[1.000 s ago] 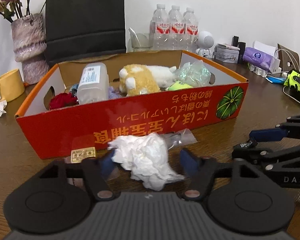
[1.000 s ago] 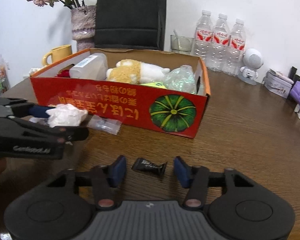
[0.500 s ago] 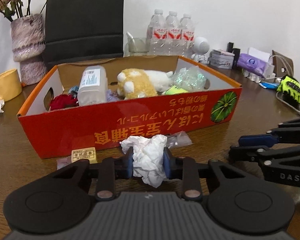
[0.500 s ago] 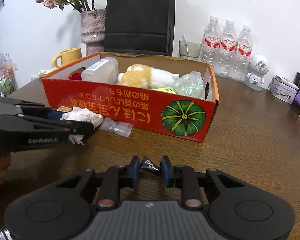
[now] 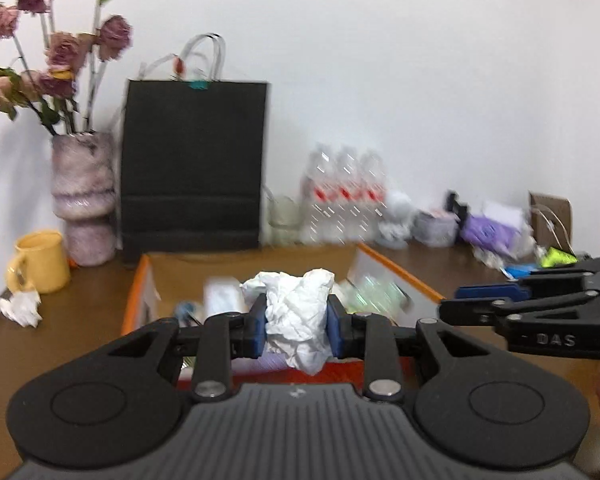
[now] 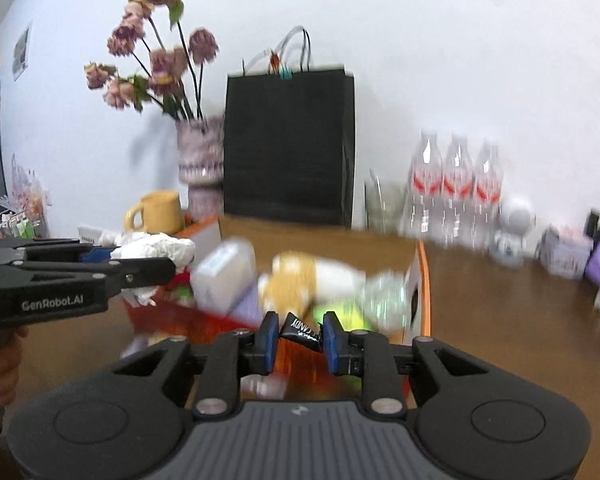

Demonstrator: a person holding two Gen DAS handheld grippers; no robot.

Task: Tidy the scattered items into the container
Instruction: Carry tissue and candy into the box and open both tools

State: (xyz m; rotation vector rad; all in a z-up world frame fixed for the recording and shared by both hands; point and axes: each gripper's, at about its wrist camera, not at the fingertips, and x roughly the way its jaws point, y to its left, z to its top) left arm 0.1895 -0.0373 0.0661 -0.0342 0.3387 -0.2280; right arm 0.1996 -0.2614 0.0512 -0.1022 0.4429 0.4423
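Now crumpled tissue [image 5: 298, 330] sits pinched inside the left tool [image 5: 296, 330].

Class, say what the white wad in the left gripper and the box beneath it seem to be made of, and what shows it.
White wad: tissue paper, matt, crumpled into soft creases. Box: likely cardboard, brown matt inside, orange rim, glossy red outside.

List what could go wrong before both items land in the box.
1. The crumpled tissue hangs loosely below the left tongs; it might snag the orange box rim.
2. The right tongs pinch only the small black candy wrapper; it could slip out.
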